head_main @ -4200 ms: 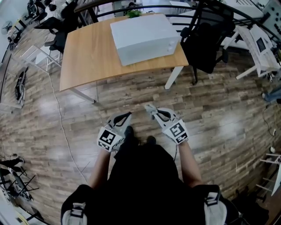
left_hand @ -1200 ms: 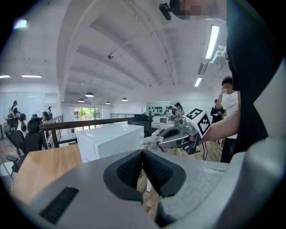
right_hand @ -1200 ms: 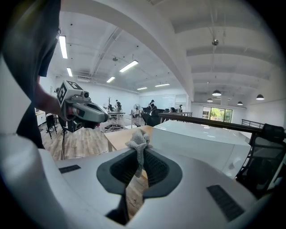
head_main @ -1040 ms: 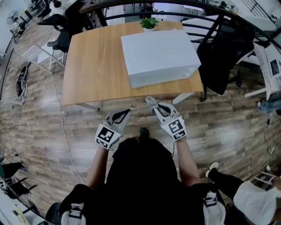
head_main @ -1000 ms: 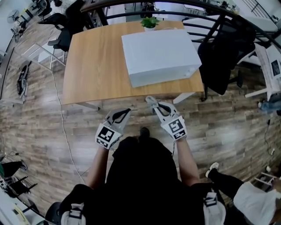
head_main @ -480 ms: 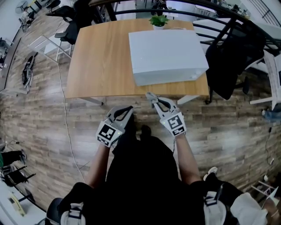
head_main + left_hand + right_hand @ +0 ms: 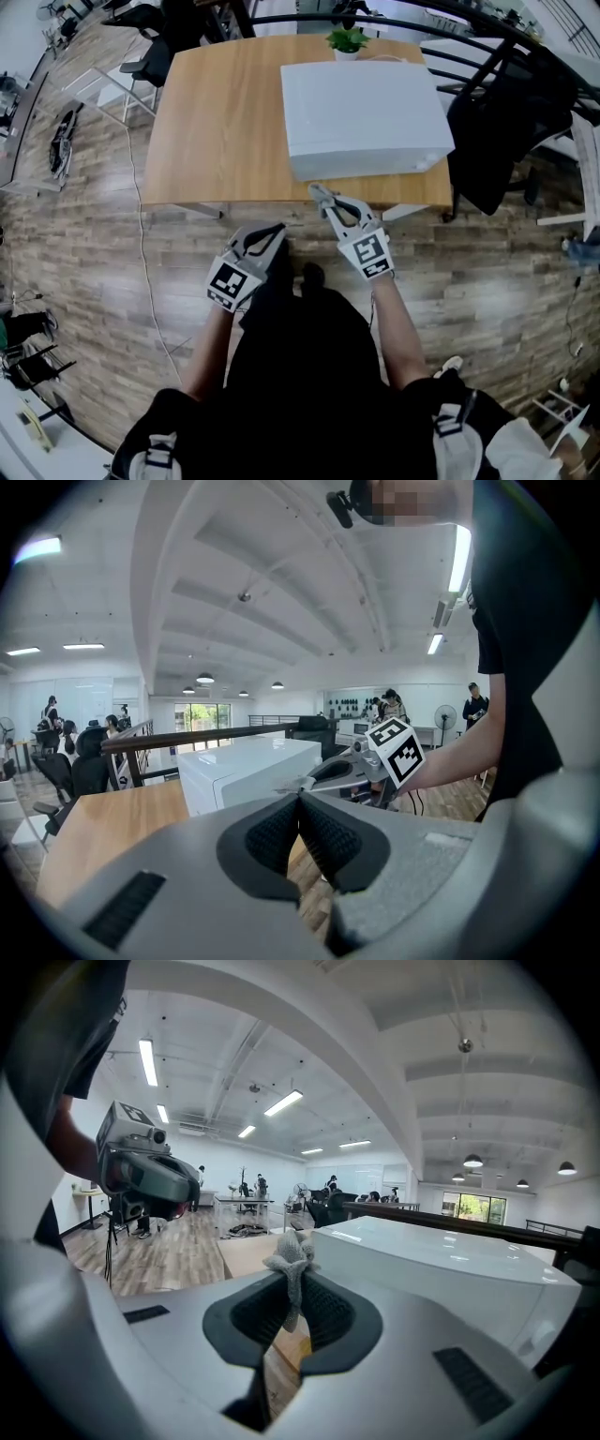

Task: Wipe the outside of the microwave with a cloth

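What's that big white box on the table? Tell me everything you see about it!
The microwave is a plain white box with a smooth, shiny top. It sits flat on the wooden table, near the front edge. A little potted plant stands just behind it. The right gripper, pinching a small cloth, is close to its front, seemingly not touching.

I am looking down into what is reading as an open-plan office: black swivel chairs (image 7: 506, 112) are standing around a wooden bench (image 7: 216, 122) on a plank floor (image 7: 84, 281). Long strip lights (image 7: 145, 1061) are glowing overhead, and people (image 7: 475, 705) are standing far back across the room.
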